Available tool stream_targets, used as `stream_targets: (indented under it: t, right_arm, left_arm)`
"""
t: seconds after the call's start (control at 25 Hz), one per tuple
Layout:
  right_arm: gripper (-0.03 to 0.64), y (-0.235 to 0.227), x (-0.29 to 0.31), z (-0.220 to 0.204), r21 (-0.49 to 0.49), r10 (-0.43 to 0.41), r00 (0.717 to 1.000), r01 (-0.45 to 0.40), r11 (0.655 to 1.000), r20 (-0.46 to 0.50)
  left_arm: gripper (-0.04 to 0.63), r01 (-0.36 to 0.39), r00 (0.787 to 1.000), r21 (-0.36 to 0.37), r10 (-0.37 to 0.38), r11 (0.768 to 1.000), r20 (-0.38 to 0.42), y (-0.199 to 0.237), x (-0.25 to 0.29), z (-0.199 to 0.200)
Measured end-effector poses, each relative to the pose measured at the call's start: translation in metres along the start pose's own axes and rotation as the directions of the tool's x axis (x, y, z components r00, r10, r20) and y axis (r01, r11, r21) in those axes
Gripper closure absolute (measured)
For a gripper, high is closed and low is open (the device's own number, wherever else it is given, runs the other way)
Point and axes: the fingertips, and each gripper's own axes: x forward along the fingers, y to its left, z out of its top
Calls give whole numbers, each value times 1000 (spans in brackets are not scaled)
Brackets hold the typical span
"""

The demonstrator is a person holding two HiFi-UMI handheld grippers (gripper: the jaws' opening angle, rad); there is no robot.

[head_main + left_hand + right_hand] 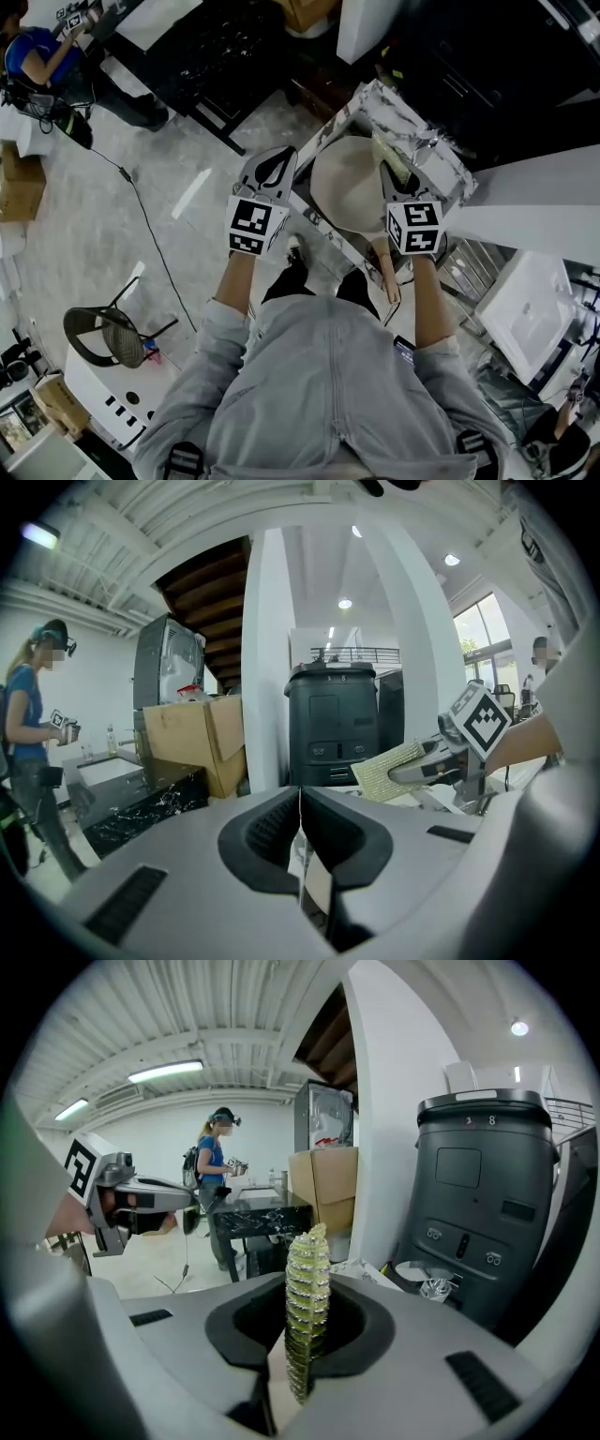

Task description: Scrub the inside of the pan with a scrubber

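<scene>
— Where's the round beige pan with a wooden handle (343,184)?
— At the edge of the speckled counter (398,117), unheld. The right tool (397,184) pinches the yellow-green mesh scrubber (307,1307) over it. The left tool (272,169) is closed on nothing, beside it.
— Risk?
— Scrubbing pressure could skid or tip the pan off.

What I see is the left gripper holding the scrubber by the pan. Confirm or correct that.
Wrong gripper. The right gripper holds the scrubber by the pan; the right gripper view shows it clamped between the fingers. The left gripper is shut on nothing.
</scene>
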Motion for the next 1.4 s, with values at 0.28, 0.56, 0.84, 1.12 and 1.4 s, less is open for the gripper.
stream_targets:
  t: [0.28, 0.56, 0.84, 1.12, 1.4]
  right_arm:
    - [535, -11, 43, -42, 42, 6, 997, -3, 999, -76]
    - [535, -13, 81, -77, 60, 11, 989, -2, 998, -148]
    - [535, -27, 119, -111, 111, -14, 971, 41, 993, -237]
    - [535, -31, 159, -149, 118, -35, 944, 78, 990, -328]
    - [535, -41, 190, -172, 115, -105, 911, 163, 980, -398]
  left_arm:
    - [572, -31, 999, -49, 29, 998, -37, 0, 23, -26]
    - [572, -59, 996, -73, 54, 996, -65, 10, 36, -47]
    - [572, -71, 994, -87, 63, 994, -89, 19, 40, -63]
    - [572, -93, 988, -99, 80, 991, -136, 33, 41, -82]
    - [572, -109, 983, -112, 90, 988, -160, 48, 42, -90]
